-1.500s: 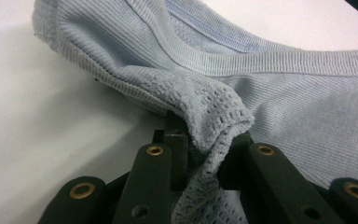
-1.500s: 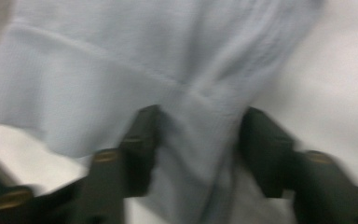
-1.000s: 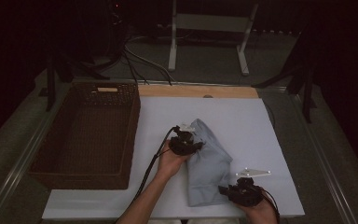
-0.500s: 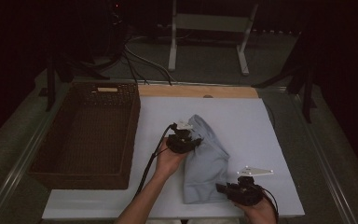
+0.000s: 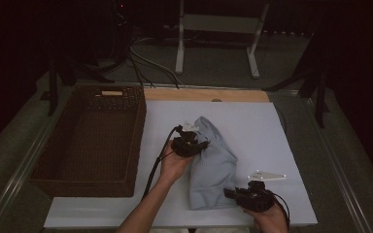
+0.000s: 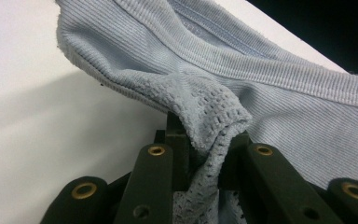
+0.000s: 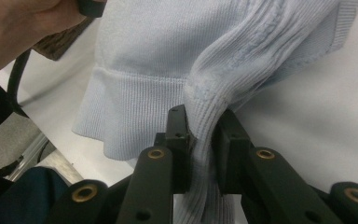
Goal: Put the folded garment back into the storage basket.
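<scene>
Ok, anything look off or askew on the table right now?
Nothing stands out. The light blue sweater lies bunched and half folded on the white mat, pinched by both tongs, left and right. The wicker basket sits square.

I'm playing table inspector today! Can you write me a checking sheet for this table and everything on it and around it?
Surface: white table top, with a wooden strip along its far edge.
Job's things: light blue knitted sweater, crumpled in the middle of the table.
Clutter: dark wicker basket at the left, nothing seen inside.
Tools: left tool shut on the sweater's far edge; right tool shut on its ribbed near edge.
Cables: black cable trails from the left tool; more cables lie on the floor behind.
Surroundings: dark room, white metal stand beyond the table.
</scene>
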`<action>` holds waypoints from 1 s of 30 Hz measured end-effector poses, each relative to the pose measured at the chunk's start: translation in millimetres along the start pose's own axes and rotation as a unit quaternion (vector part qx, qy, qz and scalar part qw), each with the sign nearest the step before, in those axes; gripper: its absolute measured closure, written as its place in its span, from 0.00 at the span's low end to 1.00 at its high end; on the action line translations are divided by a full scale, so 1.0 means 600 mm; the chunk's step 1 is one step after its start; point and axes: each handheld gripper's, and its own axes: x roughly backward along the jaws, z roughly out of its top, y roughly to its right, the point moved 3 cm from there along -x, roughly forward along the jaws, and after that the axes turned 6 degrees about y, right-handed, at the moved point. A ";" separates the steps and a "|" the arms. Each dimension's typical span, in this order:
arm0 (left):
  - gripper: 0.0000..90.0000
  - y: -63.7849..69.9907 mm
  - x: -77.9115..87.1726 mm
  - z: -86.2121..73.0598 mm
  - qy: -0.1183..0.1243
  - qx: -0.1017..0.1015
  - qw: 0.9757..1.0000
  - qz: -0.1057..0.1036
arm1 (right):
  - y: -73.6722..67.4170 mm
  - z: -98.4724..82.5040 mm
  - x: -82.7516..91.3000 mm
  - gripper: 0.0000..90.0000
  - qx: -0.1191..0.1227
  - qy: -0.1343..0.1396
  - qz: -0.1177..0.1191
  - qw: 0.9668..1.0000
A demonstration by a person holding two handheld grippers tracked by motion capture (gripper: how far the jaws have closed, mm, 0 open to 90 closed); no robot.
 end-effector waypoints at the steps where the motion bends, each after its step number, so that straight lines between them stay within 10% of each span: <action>1: 0.90 0.000 0.001 0.001 0.001 0.000 1.000 0.000 | -0.001 0.001 0.000 0.87 0.001 0.000 0.001 1.000; 30: 0.90 -0.014 0.032 0.040 0.000 0.009 1.000 0.010 | -0.014 0.041 -0.003 0.87 -0.009 0.016 0.026 1.000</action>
